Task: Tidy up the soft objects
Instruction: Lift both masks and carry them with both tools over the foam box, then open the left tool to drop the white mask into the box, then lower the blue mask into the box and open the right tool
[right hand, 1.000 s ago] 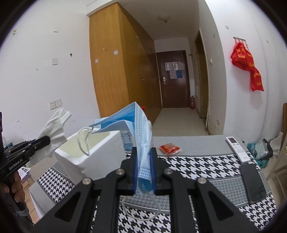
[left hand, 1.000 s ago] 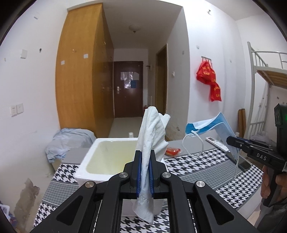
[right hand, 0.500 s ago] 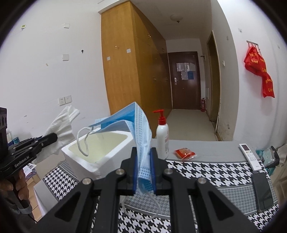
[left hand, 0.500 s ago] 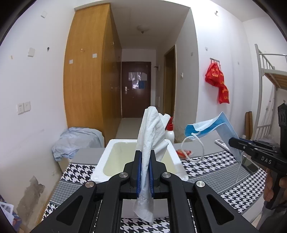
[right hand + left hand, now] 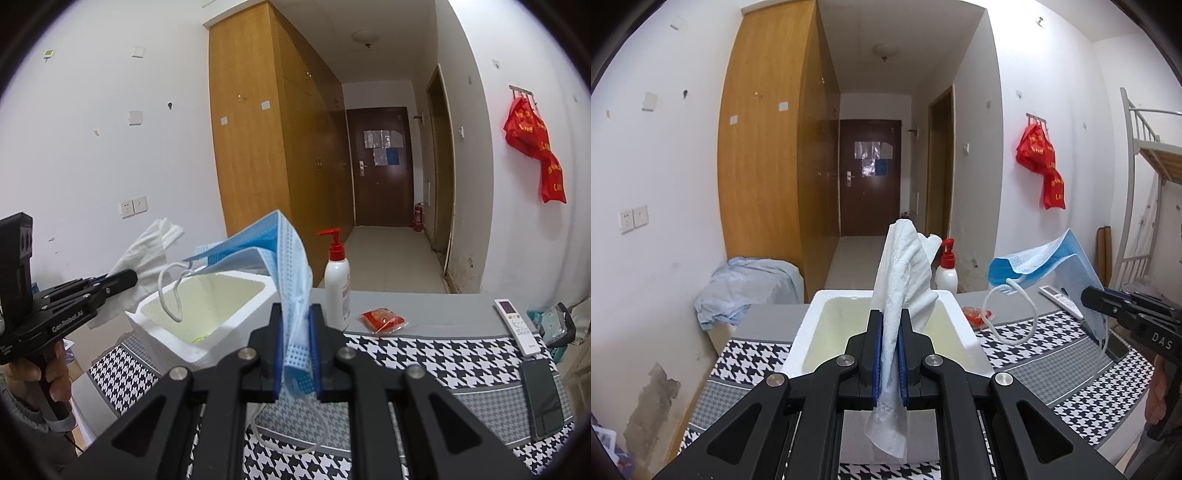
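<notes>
My left gripper (image 5: pixel 889 325) is shut on a white tissue (image 5: pixel 903 273) that sticks up above its jaws, held just in front of a white foam box (image 5: pixel 964 325). My right gripper (image 5: pixel 297 321) is shut on a blue face mask (image 5: pixel 284 251) whose ear loop (image 5: pixel 170 295) dangles over the foam box (image 5: pixel 243 317). The left gripper with the tissue (image 5: pixel 147 251) shows at the left of the right wrist view (image 5: pixel 125 275). The right gripper and the mask (image 5: pixel 1045 262) show at the right of the left wrist view (image 5: pixel 1087 295).
A white pump bottle with a red top (image 5: pixel 337 280), a red snack packet (image 5: pixel 382 319), a white remote (image 5: pixel 515 325) and a dark phone (image 5: pixel 545 398) lie on the houndstooth tablecloth (image 5: pixel 424 354). A light blue cloth heap (image 5: pixel 750 284) sits left of the table. A wooden wardrobe (image 5: pixel 772 147) stands behind.
Both grippers have drawn back and up with their loads still held. The foam box sits more centred in front of the left gripper, and the pump bottle behind it has come into view.
</notes>
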The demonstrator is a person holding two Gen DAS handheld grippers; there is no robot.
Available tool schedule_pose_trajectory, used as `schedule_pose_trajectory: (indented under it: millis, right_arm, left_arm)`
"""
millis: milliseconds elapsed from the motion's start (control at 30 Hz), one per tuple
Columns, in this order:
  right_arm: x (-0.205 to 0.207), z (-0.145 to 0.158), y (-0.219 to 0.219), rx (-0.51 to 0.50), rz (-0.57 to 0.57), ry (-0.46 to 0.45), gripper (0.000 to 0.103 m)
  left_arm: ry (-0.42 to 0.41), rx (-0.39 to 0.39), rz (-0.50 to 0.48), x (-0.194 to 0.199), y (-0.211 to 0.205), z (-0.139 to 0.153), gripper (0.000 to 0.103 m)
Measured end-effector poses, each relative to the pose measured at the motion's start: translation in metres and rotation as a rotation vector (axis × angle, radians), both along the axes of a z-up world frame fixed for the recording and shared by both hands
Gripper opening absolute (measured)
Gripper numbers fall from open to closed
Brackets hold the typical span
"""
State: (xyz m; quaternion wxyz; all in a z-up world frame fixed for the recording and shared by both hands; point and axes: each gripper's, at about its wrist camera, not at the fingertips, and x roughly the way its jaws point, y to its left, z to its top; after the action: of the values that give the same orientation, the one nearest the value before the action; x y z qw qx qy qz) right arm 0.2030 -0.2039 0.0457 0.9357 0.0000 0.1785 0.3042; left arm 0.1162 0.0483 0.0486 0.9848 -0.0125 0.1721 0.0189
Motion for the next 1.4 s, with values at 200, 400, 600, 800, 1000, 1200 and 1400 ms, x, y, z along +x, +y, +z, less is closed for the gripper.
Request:
schedule_pose_trajectory:
  millis: [200,400,600,800,1000,1200,1400]
  right_arm:
    - [0.004,-0.002,0.003,-0.006,-0.018,0.006,0.016]
    - [0.009,-0.003,0.005,-0.013,-0.034,0.017,0.016]
    - [0.013,-0.004,0.008,-0.016,-0.052,0.025,0.016]
    - [0.019,-0.005,0.011,-0.019,-0.067,0.034,0.016]
    - [0.019,-0.005,0.014,-0.019,-0.075,0.04,0.016]
    - [0.019,-0.005,0.018,-0.018,-0.077,0.044,0.016]
    - [0.019,-0.003,0.022,-0.024,-0.069,0.04,0.016]
  left_arm:
    - [0.024,-0.01,-0.012,0.017,0.005,-0.003,0.008]
    - [0.044,-0.021,-0.02,0.032,0.008,-0.008,0.008]
    - [0.071,-0.016,-0.02,0.045,0.011,-0.013,0.008]
    - [0.104,-0.034,-0.024,0.057,0.012,-0.018,0.02]
    - [0.098,-0.045,-0.004,0.058,0.018,-0.02,0.073]
    - [0.049,-0.03,0.012,0.046,0.017,-0.015,0.096]
    - [0.032,-0.029,0.026,0.036,0.023,-0.013,0.101]
